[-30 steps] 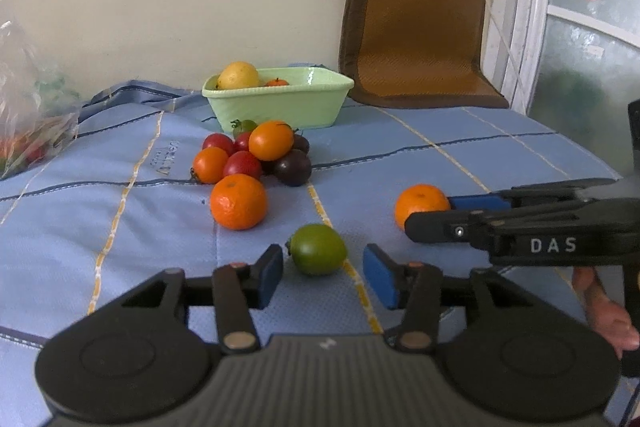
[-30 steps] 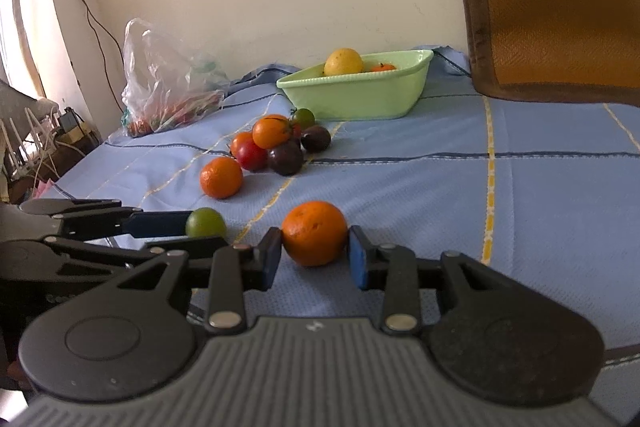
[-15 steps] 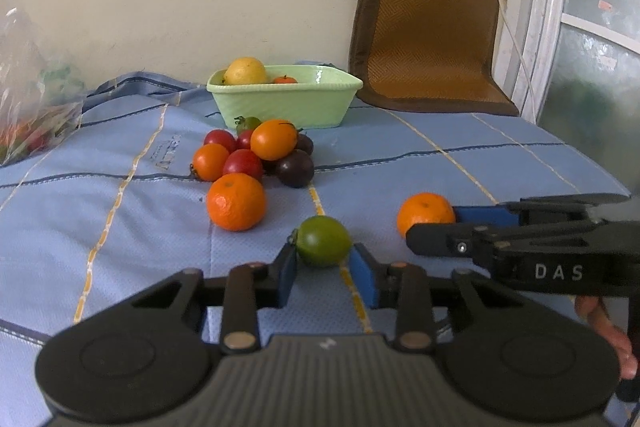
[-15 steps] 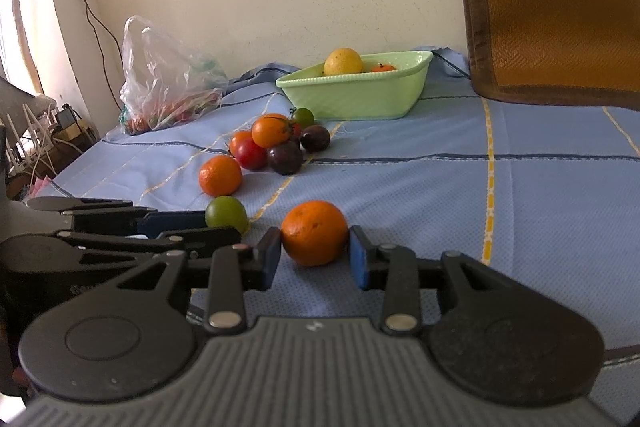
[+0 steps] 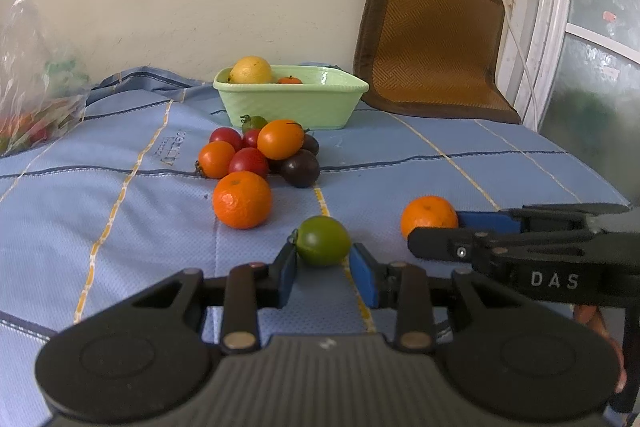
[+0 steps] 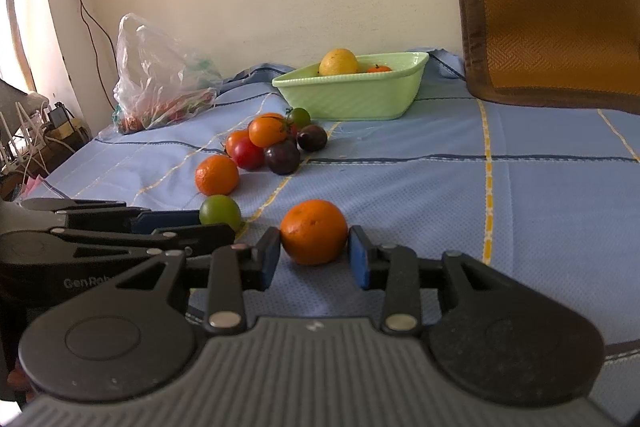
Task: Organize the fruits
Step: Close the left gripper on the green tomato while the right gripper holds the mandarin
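Observation:
My left gripper (image 5: 323, 267) is shut on a green tomato (image 5: 323, 241), which also shows in the right wrist view (image 6: 220, 210). My right gripper (image 6: 314, 257) is shut on an orange (image 6: 314, 231) that rests on the cloth, seen from the side in the left wrist view (image 5: 428, 215). A pale green bowl (image 5: 292, 103) at the back holds a yellow fruit (image 5: 251, 70) and a small orange one (image 5: 290, 80). A pile of orange, red and dark fruits (image 5: 260, 153) lies in front of it, with a loose orange (image 5: 242, 199) nearest me.
The blue cloth-covered table (image 5: 420, 163) reaches to the wall. A clear plastic bag (image 6: 160, 79) with produce sits at the back left. A brown woven mat (image 5: 434, 39) leans on the wall at the back right. Cables hang left of the table (image 6: 24, 143).
My left gripper moved forward and closed on the green tomato, then rose slightly. My right gripper stays shut on the orange.

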`<move>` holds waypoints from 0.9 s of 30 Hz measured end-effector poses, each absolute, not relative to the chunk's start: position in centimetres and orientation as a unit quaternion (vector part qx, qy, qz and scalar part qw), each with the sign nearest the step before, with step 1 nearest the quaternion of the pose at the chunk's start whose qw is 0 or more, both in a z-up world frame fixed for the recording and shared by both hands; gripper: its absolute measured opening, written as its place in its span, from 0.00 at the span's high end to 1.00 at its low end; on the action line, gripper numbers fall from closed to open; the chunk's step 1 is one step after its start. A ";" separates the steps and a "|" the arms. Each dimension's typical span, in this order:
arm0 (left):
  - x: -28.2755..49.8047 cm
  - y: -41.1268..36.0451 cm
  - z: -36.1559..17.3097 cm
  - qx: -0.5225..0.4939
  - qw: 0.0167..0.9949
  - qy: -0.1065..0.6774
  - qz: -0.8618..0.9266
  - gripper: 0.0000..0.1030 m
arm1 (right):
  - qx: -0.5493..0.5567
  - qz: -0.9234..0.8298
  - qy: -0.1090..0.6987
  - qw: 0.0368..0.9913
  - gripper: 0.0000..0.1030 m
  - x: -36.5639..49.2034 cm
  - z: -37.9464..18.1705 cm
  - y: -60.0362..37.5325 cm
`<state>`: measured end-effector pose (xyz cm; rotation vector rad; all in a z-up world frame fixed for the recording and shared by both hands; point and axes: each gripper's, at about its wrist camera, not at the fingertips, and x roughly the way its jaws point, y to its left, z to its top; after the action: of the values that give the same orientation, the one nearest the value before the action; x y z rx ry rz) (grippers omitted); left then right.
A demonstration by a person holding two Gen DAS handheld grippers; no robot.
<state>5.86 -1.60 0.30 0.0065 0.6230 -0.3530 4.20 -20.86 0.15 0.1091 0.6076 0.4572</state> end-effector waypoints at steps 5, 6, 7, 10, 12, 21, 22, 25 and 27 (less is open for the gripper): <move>5.9 -1.6 0.3 0.002 0.937 0.305 -0.173 0.71 | 0.048 0.222 0.295 0.928 0.62 4.1 0.2 -20.7; 5.9 -1.6 0.3 0.002 0.937 0.305 -0.173 0.71 | 0.048 0.221 0.294 0.929 0.62 4.1 0.2 -20.7; 5.9 -1.6 0.3 0.002 0.936 0.305 -0.173 0.71 | 0.049 0.221 0.293 0.929 0.62 4.1 0.2 -20.7; 5.9 -1.6 0.3 0.001 0.936 0.306 -0.173 0.71 | 0.056 0.213 0.291 0.931 0.62 4.0 0.2 -21.0; 5.9 -1.6 0.3 0.001 0.936 0.305 -0.173 0.71 | 0.063 0.209 0.291 0.931 0.62 4.1 0.1 -21.2; 6.0 -1.6 0.3 0.000 0.936 0.306 -0.173 0.71 | 0.063 0.211 0.292 0.931 0.62 4.1 0.1 -21.2; 6.0 -1.6 0.3 0.000 0.936 0.305 -0.173 0.71 | 0.063 0.211 0.292 0.931 0.62 4.1 0.1 -21.2; 6.0 -1.5 0.3 -0.001 0.936 0.306 -0.174 0.71 | 0.063 0.211 0.292 0.931 0.62 4.1 0.1 -21.2; 6.0 -1.5 0.3 -0.001 0.936 0.306 -0.174 0.71 | 0.063 0.211 0.292 0.931 0.62 4.1 0.1 -21.2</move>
<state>5.99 -1.52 0.33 -0.0029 0.6244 -0.3556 4.07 -21.23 0.15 0.1290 0.5984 0.4318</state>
